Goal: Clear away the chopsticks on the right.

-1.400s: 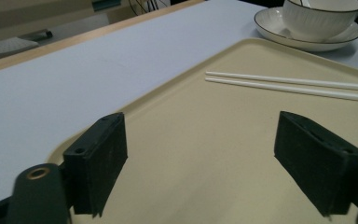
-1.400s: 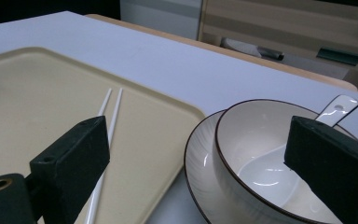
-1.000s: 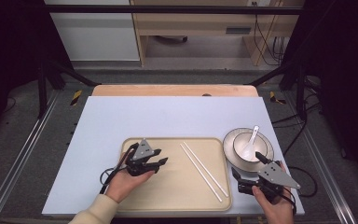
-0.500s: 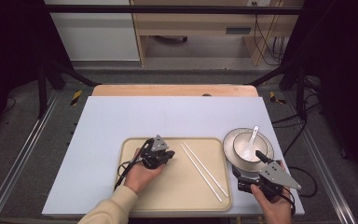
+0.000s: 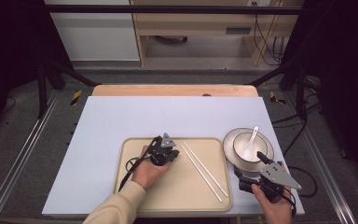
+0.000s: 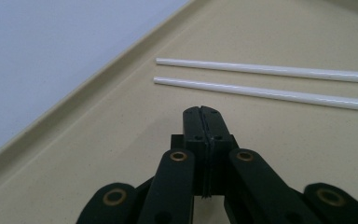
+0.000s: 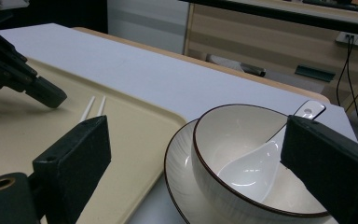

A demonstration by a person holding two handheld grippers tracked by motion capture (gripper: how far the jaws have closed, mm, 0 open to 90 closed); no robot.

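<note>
Two white chopsticks (image 5: 204, 171) lie side by side on the beige tray (image 5: 177, 196). My left gripper (image 5: 176, 154) is shut and empty, low over the tray, its tip a short way from the chopsticks' far ends. In the left gripper view the joined jaws (image 6: 201, 112) point at the chopsticks (image 6: 261, 69) without touching them. My right gripper (image 5: 251, 165) stands open at the front right, just before the bowl (image 5: 242, 148). In the right gripper view its wide-apart jaws (image 7: 200, 149) frame the bowl (image 7: 233, 135) and the white spoon (image 7: 256, 163) inside it, touching neither.
The bowl stands on a plate (image 5: 228, 144) right of the tray, on the pale blue table top (image 5: 121, 121). A wooden strip (image 5: 175, 90) runs along the table's far edge. The left gripper (image 7: 46, 95) appears in the right gripper view over the tray (image 7: 135, 121).
The left gripper's jaws, open a second ago, have closed on nothing. The left hand has moved right across the tray toward the chopsticks. The right hand has kept still.
</note>
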